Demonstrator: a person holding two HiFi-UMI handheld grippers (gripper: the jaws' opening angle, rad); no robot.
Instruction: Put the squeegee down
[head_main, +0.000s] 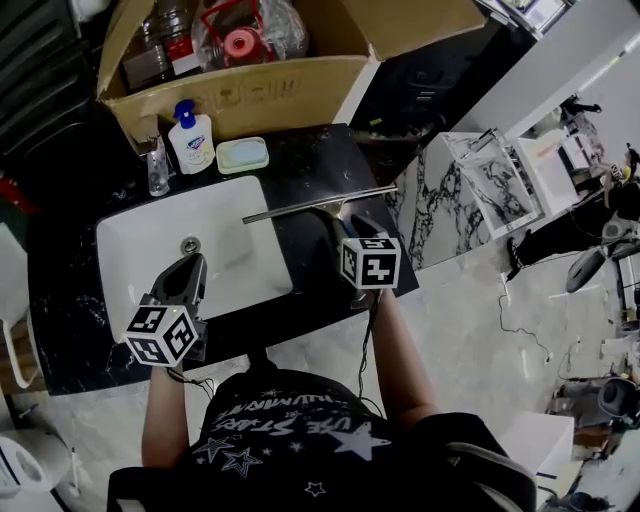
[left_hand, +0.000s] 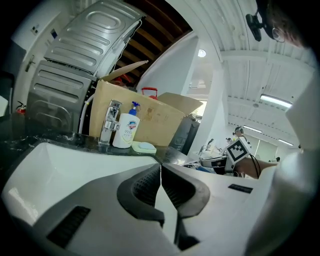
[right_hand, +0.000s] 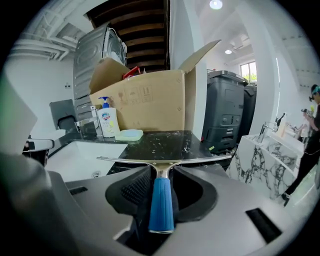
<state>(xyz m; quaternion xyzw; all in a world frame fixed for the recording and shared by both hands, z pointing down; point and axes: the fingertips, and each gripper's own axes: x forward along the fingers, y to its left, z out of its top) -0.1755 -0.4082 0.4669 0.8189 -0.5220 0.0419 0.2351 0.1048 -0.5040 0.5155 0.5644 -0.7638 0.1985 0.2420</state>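
My right gripper (right_hand: 161, 186) is shut on the blue handle of the squeegee (right_hand: 161, 200), whose long metal blade (right_hand: 165, 161) runs crosswise just past the jaws. In the head view the squeegee (head_main: 320, 204) hangs over the black counter (head_main: 330, 160) at the sink's right edge, with the right gripper (head_main: 335, 222) behind it. My left gripper (head_main: 190, 272) hovers over the white sink basin (head_main: 230, 225) near its front rim. Its jaws (left_hand: 160, 182) are shut with nothing between them.
A soap pump bottle (head_main: 190, 140), a soap dish (head_main: 242, 154) and a faucet (head_main: 157, 165) line the sink's back rim. An open cardboard box (head_main: 250, 95) stands behind them. A marble-patterned stand (head_main: 450, 190) is to the right, beyond the counter edge.
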